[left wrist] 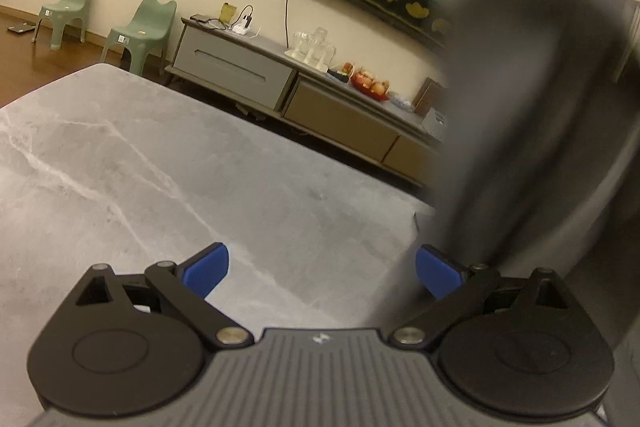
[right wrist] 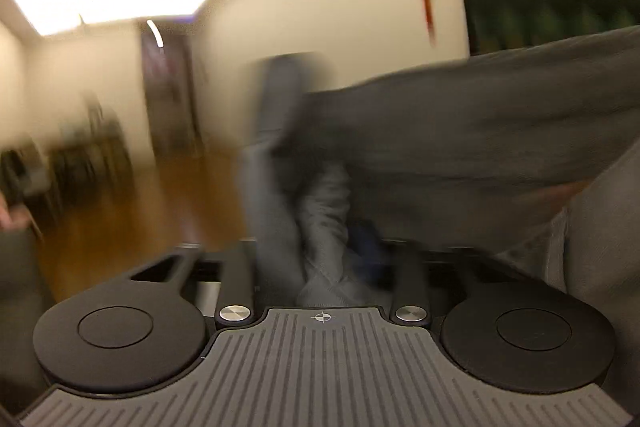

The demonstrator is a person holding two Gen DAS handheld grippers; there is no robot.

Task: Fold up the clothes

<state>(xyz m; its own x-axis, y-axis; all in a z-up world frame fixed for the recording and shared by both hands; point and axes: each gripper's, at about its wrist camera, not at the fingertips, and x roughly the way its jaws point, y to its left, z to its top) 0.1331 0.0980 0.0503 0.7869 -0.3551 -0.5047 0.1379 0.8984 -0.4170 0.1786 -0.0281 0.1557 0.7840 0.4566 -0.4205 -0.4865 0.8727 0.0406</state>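
The right gripper [right wrist: 340,259] pinches the dark grey cloth garment [right wrist: 460,131] aloft, seemingly to shake it out, right of the gaping, empty left gripper [left wrist: 322,269] above the grey marble table [left wrist: 140,167].

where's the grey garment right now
The grey garment is off the marble table, bunched in the shut right tongs. In the left wrist view it hangs blurred at the right, beside the open left tongs.
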